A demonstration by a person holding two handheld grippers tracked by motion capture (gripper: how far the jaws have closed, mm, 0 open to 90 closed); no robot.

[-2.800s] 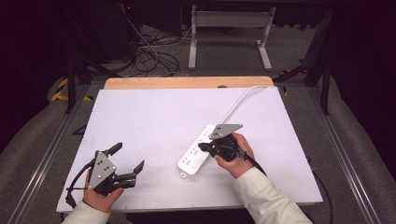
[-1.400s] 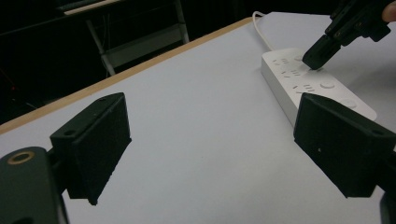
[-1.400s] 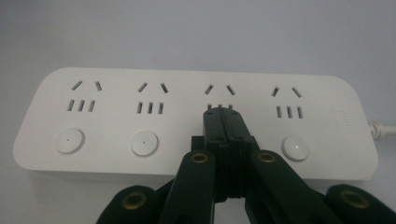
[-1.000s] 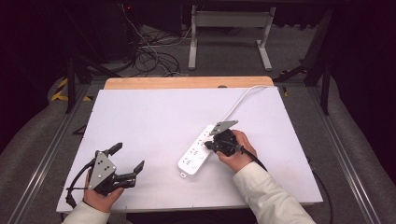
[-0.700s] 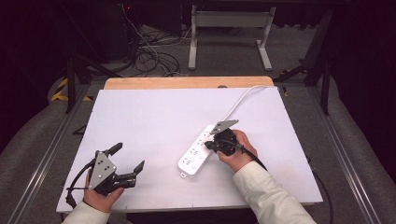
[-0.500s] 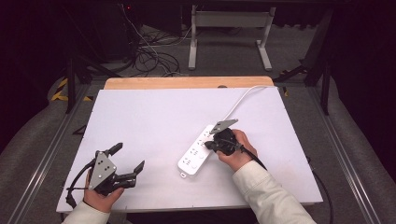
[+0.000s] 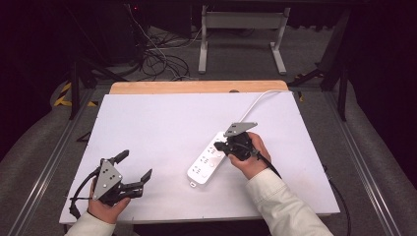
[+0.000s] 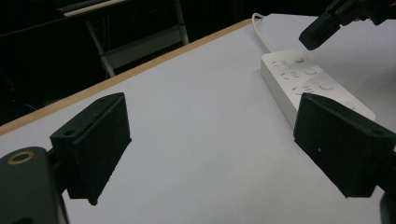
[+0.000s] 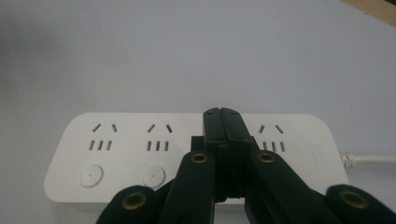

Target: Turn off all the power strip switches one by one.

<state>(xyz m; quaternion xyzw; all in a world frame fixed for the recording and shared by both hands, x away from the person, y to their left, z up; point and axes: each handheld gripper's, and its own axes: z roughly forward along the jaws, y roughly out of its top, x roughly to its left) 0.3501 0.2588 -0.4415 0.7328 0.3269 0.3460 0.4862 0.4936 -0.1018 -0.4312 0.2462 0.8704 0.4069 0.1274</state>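
A white power strip with several sockets and round buttons lies at an angle right of the table's middle; its white cord runs to the far edge. My right gripper is shut, its tips over the strip's top near the cord end. In the right gripper view the closed jaws cover a socket of the power strip, with nothing held between them. My left gripper rests open near the front left corner, empty. From the left gripper view the power strip lies ahead to the right, with the right gripper above it.
The white table top has a wooden strip along its far edge. Beyond it stand a metal frame and loose cables on the floor. A metal rail runs along the left side.
The right gripper has shifted slightly toward the strip's cord end since the earliest frame. The left gripper has stayed put.
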